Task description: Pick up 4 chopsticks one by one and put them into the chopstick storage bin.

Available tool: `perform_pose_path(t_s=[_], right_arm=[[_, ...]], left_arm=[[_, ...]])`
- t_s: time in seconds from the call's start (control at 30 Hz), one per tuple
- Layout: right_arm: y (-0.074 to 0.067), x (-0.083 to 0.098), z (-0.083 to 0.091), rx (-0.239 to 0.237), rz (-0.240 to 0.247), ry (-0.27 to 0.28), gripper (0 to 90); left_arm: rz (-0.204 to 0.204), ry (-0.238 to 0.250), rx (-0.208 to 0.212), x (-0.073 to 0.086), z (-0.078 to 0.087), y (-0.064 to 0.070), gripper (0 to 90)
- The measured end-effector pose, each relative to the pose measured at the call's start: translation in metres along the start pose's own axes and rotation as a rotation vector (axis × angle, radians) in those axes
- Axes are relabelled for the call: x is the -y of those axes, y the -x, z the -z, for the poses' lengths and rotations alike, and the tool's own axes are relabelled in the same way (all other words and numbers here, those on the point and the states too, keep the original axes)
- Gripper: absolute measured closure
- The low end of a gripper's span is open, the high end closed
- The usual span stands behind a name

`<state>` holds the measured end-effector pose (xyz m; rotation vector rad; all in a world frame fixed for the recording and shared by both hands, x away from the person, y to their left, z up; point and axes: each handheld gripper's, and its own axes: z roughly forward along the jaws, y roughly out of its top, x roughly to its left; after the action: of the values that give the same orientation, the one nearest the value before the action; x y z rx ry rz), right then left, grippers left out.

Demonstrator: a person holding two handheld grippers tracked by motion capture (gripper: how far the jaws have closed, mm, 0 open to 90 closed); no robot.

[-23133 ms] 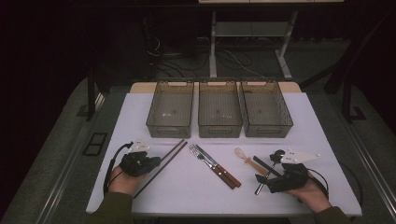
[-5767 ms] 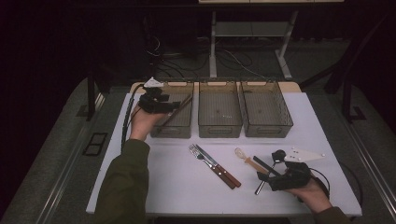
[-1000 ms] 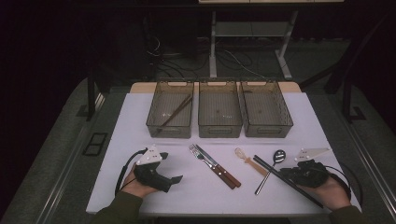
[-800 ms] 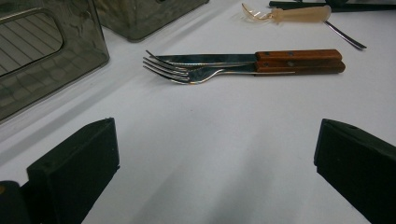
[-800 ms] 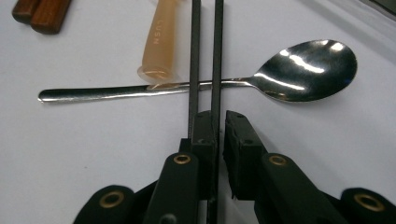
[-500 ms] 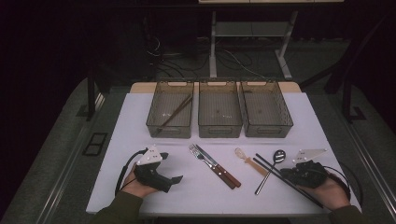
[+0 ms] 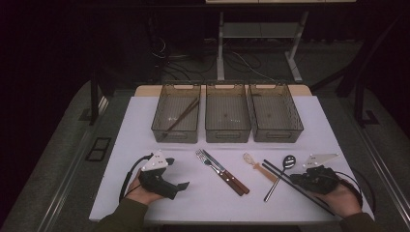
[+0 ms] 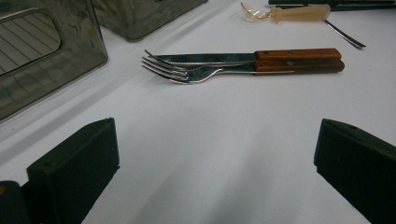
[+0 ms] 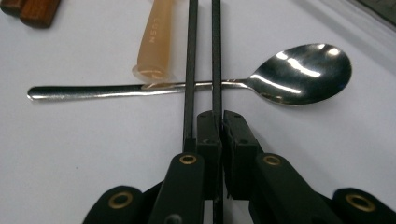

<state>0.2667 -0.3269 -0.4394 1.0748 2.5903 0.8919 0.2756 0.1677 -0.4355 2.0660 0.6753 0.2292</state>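
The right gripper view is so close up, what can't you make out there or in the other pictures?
- Black chopsticks: far ends cut off by the top edge, right gripper view.
- Whether the right gripper clamps both sticks: its jaws hide that.
- Beige utensil: type unclear, left gripper view.

The left gripper (image 8: pixel 215 177) hangs low over the white tabletop (image 8: pixel 210 140), its two black jaws standing wide apart with nothing between them. Ahead lie a fork (image 8: pixel 196 73) and a wooden-handled knife (image 8: pixel 280 57), side by side and touching. A smoky plastic bin (image 8: pixel 42 56) stands at the left. Farther off lies a pale translucent utensil (image 8: pixel 285 11).
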Motion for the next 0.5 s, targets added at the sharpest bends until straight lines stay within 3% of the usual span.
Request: perform_pose_path(t_s=[0.5], right_arm=[[0.004,-0.006,0.011,-0.024,-0.042,0.076,85.8]], left_arm=[[-0.005,-0.004,0.004,0.0,0.0,0.0,0.0]])
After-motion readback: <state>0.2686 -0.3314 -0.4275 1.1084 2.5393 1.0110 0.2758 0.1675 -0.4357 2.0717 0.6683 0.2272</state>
